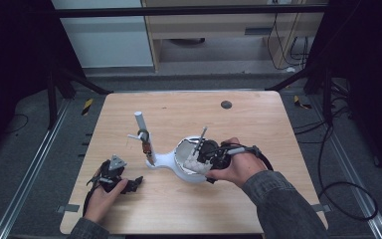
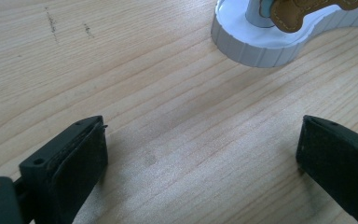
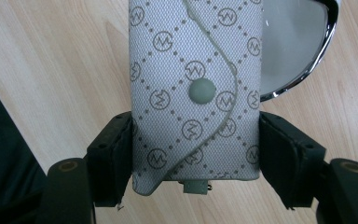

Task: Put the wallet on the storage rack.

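My right gripper (image 3: 196,154) clamps a woven, monogrammed key pouch (image 3: 196,84) over the white stand's round mirrored dish (image 3: 298,51); my left gripper (image 2: 200,154) rests open on bare woodgrain desk (image 2: 121,70).

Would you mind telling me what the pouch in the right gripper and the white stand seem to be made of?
Pouch: apparently coated woven fabric, matte grey, judging by its fine weave texture, printed monogram, stitched flap and snap button. Stand: probably moulded plastic, smooth white with a ribbed edge; ceramic is possible.
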